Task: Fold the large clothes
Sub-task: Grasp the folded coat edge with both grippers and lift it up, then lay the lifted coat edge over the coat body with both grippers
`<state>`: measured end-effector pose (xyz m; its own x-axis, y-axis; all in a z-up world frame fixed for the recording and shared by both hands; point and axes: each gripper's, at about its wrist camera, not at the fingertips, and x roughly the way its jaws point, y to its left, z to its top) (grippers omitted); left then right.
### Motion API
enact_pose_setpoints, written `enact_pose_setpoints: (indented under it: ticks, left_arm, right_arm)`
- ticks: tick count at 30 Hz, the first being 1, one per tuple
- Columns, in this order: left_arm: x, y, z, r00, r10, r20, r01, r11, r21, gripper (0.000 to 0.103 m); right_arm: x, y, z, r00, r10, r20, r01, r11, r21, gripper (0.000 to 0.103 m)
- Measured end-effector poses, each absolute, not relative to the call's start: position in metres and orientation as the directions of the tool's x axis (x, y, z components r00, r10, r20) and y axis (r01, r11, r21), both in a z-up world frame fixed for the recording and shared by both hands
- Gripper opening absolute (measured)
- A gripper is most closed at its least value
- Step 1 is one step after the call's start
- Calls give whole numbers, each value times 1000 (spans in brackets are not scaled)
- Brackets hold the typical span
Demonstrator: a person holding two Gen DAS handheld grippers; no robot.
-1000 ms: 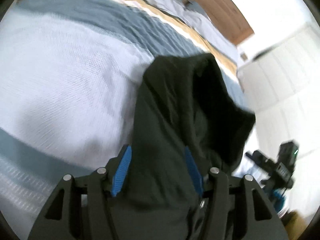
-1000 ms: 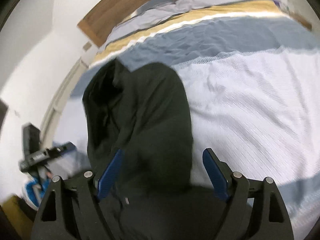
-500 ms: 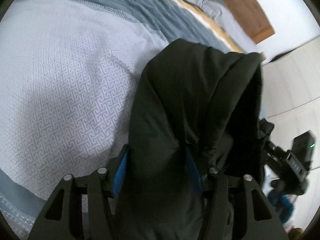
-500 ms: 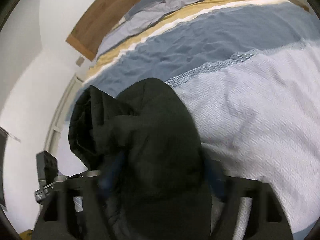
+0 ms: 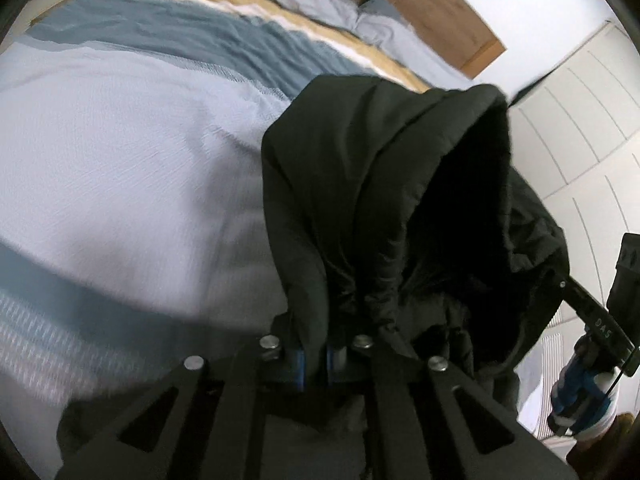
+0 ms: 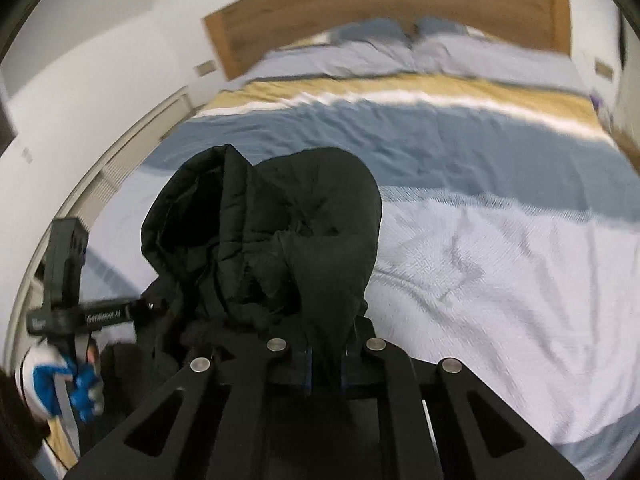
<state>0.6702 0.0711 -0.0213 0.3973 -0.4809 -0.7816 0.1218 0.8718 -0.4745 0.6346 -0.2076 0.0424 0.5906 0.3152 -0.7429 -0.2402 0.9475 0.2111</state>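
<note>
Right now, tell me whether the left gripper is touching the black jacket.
Touching. The left wrist view shows the left gripper shut on a bunch of the black jacket.

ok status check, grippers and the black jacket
Left gripper shut on black jacket. Right gripper shut on it too. Jacket bunched, held above bed. Nothing in the way.
</note>
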Motion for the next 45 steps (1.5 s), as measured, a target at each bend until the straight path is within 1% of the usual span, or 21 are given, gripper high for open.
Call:
enact_pose_setpoints:
  ticks: [3, 6, 7, 11, 13, 15, 17, 19, 22, 26, 27, 28, 30, 31, 36, 40, 42, 45]
  left_arm:
    - [624, 83, -8, 433, -486, -759, 166, 871, -463, 6]
    - [581, 91, -8, 437, -490, -754, 180, 869, -461, 6]
    - [572, 92, -11, 436, -484, -759, 184, 873, -451, 6]
    - [529, 100, -38, 401, -476, -783, 159, 878, -452, 6]
    - [514, 103, -51, 397, -469, -789, 140, 880, -453, 6]
    - [501, 105, -65, 387, -445, -808, 128, 893, -430, 5]
    - [491, 109, -75, 377, -446, -812, 102, 891, -442, 5]
    - [486, 110, -75, 373, -450, -811, 93, 888, -449, 5]
    - [482, 109, -67, 372, -425, -825, 97, 902, -421, 5]
    - [482, 113, -52, 370, -412, -833, 90, 908, -410, 5]
    - [480, 114, -48, 370, -409, -834, 87, 909, -407, 5]
    - [476, 121, -48, 370, -407, -835, 85, 910, -406, 6]
    - [471, 135, -39, 368, -398, -840, 72, 913, -401, 6]
    - [471, 140, -36, 370, -395, -841, 69, 914, -400, 6]
    - [450, 180, 0, 400, -381, -833, 43, 916, -399, 7]
    - [454, 185, 32, 442, -385, -810, 34, 910, -414, 7]
    - [462, 178, 52, 464, -407, -787, 52, 899, -435, 8]
    - [488, 148, 74, 482, -443, -756, 112, 887, -448, 16]
  right_arm:
    - [586, -203, 61, 612, 332, -718, -292, 938, 185, 9]
    - [537, -204, 65, 610, 354, -709, -308, 930, 200, 9]
    - [516, -208, 61, 605, 367, -706, -300, 927, 224, 9]
    - [472, -222, 28, 580, 374, -724, -227, 928, 296, 9]
    - [450, -231, -4, 555, 374, -743, -152, 924, 351, 9]
    - [436, -235, -26, 538, 359, -763, -110, 927, 358, 9]
    - [425, -240, -47, 526, 359, -771, -65, 921, 385, 9]
    - [423, -243, -53, 532, 360, -766, -36, 914, 405, 9]
    - [426, -243, -49, 537, 351, -767, -29, 917, 399, 9]
    - [428, -238, -39, 527, 328, -784, -42, 931, 362, 16]
    - [427, -237, -38, 526, 322, -787, -44, 934, 353, 23]
    - [426, -238, -34, 523, 319, -791, -45, 937, 347, 27]
    - [419, -240, -28, 511, 323, -796, -51, 937, 347, 41]
    - [415, -241, -24, 500, 327, -802, -65, 938, 342, 43]
    - [373, -262, 1, 468, 325, -822, -103, 944, 314, 49]
    - [369, -275, 27, 478, 300, -825, -111, 953, 282, 50]
    - [379, -276, 46, 506, 301, -808, -117, 953, 281, 51]
    - [412, -267, 71, 559, 330, -761, -139, 942, 306, 54]
